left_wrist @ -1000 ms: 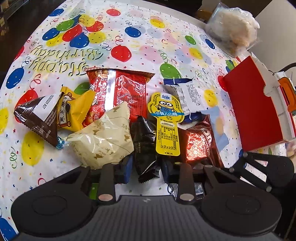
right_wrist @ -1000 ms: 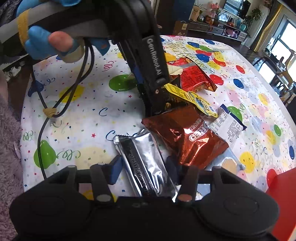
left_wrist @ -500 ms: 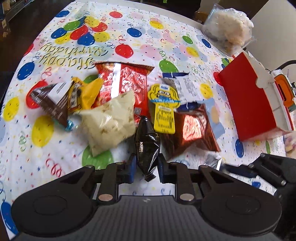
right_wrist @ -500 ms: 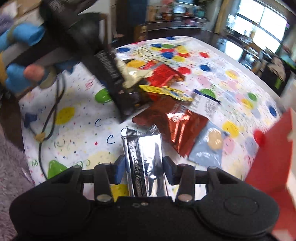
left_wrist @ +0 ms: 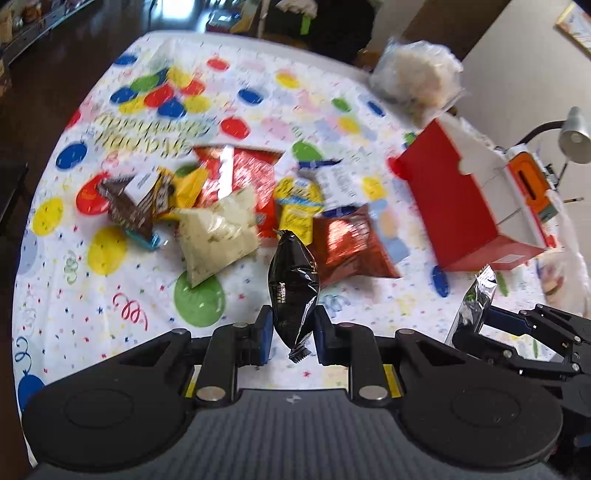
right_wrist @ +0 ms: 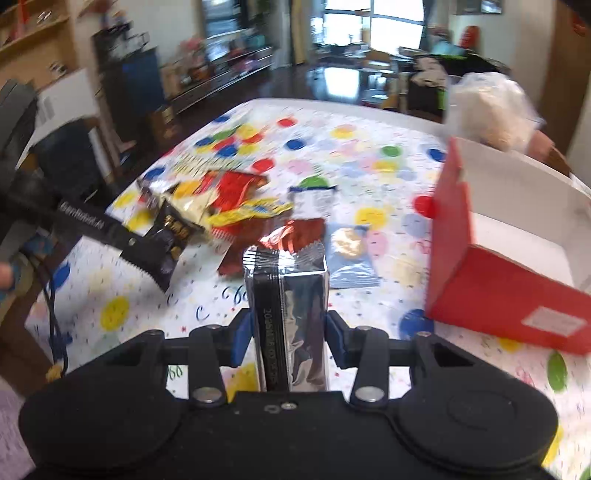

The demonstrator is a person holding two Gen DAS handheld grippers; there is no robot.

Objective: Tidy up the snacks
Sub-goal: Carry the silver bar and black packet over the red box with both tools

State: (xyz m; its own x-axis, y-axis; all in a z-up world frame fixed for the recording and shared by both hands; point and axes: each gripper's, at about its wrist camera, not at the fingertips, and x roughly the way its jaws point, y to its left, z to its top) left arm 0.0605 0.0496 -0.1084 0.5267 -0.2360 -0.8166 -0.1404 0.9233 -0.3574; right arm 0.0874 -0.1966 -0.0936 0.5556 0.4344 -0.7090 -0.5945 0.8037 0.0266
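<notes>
Mostly the sorting remains: from the left wrist, a heap of snacks (left_wrist: 236,206) lies loose on the balloon-print worktop (left_wrist: 110,295), well apart from the red box (left_wrist: 458,199). The left tool (left_wrist: 292,334) has narrowed onto a black packet (left_wrist: 293,284), which hangs lifted between its pads.

From the right wrist, the box's white inside, as far as it shows, looks empty. The right tool (right_wrist: 286,334) clamps a silver packet (right_wrist: 286,317) upright, clear of the worktop, the box near on its right.

Dark glossy floor (right_wrist: 332,79), bright windows (right_wrist: 391,26) behind, wooden shelves (right_wrist: 33,33) left.
</notes>
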